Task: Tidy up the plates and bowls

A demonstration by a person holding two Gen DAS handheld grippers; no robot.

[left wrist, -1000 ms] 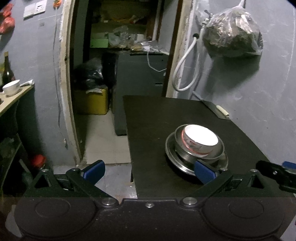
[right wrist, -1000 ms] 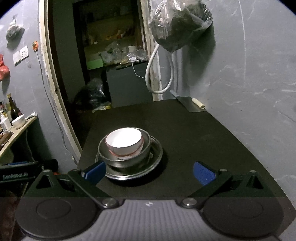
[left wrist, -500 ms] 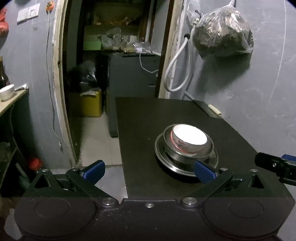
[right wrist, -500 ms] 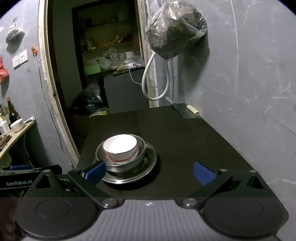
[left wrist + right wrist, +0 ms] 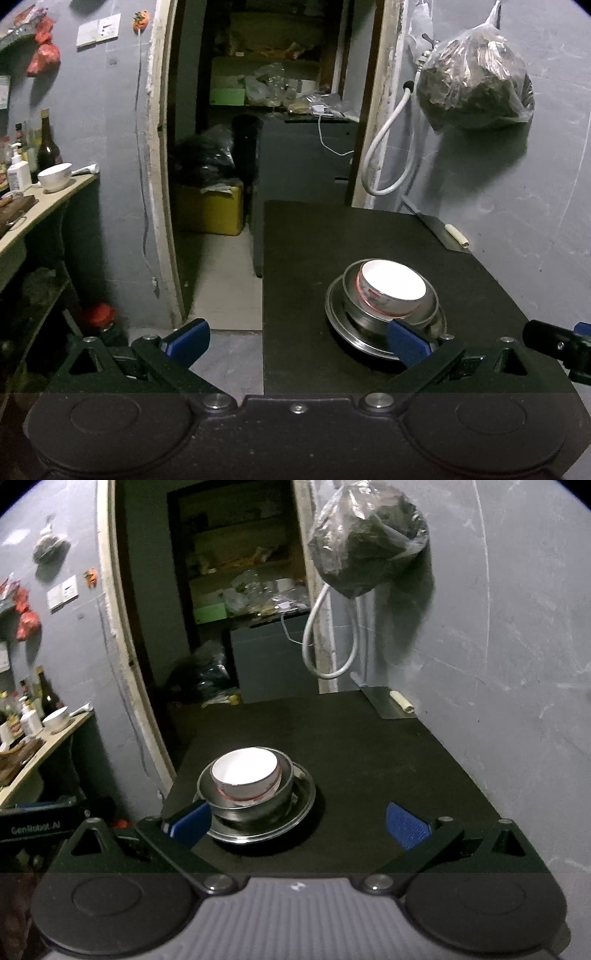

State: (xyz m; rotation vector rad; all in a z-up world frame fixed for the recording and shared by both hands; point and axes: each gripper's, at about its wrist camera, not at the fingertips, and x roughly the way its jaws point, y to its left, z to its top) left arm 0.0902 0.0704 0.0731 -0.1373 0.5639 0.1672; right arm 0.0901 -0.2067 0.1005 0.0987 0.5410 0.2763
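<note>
- Left gripper [image 5: 297,341], jaws spread wide and holding nothing, poised at the near left edge of the table; right gripper [image 5: 297,821], likewise wide apart and empty, level with the near edge further right.
- Black table [image 5: 369,746], set against a grey wall, carrying one stack of dishes on its near half.
- Clear plastic bag [image 5: 474,79] of dark contents, hung high on the wall beyond the table, beside a looped white hose [image 5: 384,147].
- Steel plate [image 5: 384,338] at the bottom of the stack, flat on the tabletop, partly hidden in the left view behind the left gripper's blue right pad.
- Steel bowl [image 5: 284,775] nested on the plate.
- White bowl [image 5: 245,771] with a red band, seated inside the steel bowl, tilted slightly, topping the stack.
- Second white bowl [image 5: 55,176] well apart on a side shelf at far left, next to bottles.
- Small pale roll [image 5: 402,700] at the table's far right corner, lying on a grey sheet.
</note>
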